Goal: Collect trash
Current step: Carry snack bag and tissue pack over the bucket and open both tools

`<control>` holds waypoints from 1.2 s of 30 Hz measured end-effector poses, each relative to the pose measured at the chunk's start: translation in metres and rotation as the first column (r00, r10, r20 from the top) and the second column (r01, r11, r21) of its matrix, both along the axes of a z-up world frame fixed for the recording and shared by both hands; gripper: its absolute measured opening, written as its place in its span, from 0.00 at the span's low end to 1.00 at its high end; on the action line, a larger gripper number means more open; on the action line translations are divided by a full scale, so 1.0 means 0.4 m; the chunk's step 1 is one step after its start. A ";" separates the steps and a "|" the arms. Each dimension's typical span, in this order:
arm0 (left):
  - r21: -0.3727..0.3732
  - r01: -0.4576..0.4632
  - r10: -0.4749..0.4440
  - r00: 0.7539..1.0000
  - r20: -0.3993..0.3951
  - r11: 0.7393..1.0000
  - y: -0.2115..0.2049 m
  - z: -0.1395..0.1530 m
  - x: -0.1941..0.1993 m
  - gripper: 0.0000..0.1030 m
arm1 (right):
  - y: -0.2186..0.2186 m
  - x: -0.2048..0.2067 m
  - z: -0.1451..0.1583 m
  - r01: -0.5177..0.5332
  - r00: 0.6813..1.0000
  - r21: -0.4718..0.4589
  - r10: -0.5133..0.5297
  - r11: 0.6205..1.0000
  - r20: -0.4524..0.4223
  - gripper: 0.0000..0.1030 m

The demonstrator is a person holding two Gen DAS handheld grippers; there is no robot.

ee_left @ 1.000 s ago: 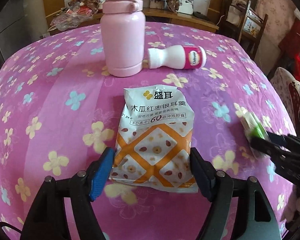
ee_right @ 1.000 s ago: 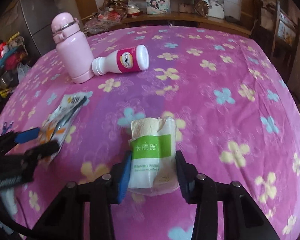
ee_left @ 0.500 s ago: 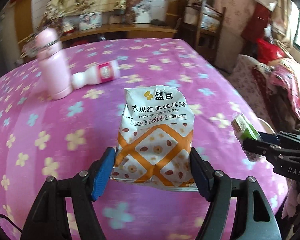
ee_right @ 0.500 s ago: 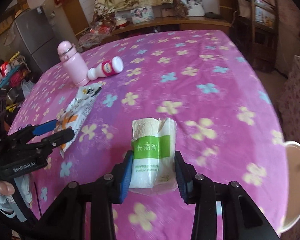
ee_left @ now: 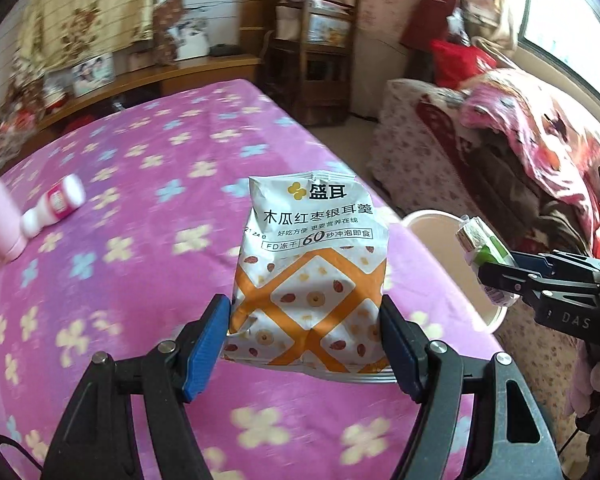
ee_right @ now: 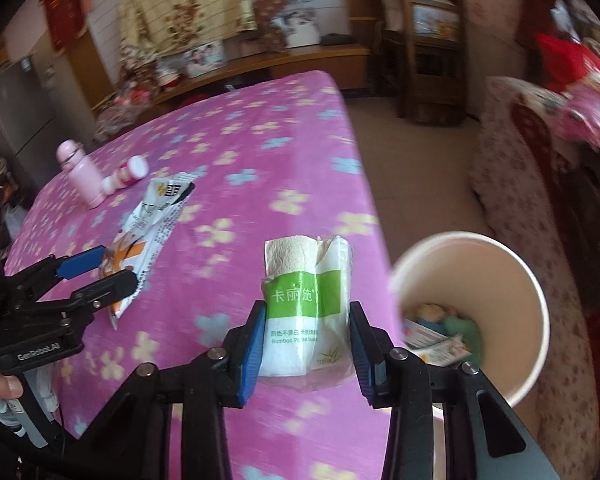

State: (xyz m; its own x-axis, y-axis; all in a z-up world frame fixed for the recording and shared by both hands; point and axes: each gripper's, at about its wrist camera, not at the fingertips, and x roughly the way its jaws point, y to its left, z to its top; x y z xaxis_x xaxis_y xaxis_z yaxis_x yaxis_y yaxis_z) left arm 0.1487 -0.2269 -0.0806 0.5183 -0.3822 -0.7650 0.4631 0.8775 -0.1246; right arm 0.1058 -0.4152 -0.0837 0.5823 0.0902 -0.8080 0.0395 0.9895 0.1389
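Right wrist view: right gripper [ee_right: 304,344] pinches tissue pack [ee_right: 306,304] beside bin [ee_right: 536,292], already w/ scraps inside; left gripper [ee_left: 306,340] clamps snack bag [ee_left: 312,272] over table edge; both undropped; small bottle [ee_left: 54,210] left.

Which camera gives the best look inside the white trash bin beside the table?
The right wrist view: it looks down into the white bin, showing wrappers at the bottom. The left wrist view shows only part of its rim, partly hidden behind the snack bag.
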 end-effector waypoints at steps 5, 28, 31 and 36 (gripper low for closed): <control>0.014 0.069 -0.069 0.998 -0.003 0.998 -0.124 -0.007 -0.015 0.72 | -0.122 -0.040 -0.026 0.089 0.996 0.009 -0.089 0.996 -0.012 0.41; 0.019 0.163 -0.162 0.985 -0.053 0.986 -0.329 -0.045 -0.030 0.72 | -0.324 -0.132 -0.095 0.250 0.968 0.081 -0.247 0.965 -0.036 0.41; 0.018 0.173 -0.171 0.983 -0.069 0.985 -0.347 -0.054 -0.029 0.72 | -0.333 -0.134 -0.097 0.258 0.966 0.083 -0.256 0.963 -0.036 0.41; 0.033 0.187 -0.183 0.979 -0.091 0.982 -0.384 -0.073 -0.030 0.72 | -0.347 -0.132 -0.111 0.270 0.963 0.090 -0.267 0.959 -0.044 0.41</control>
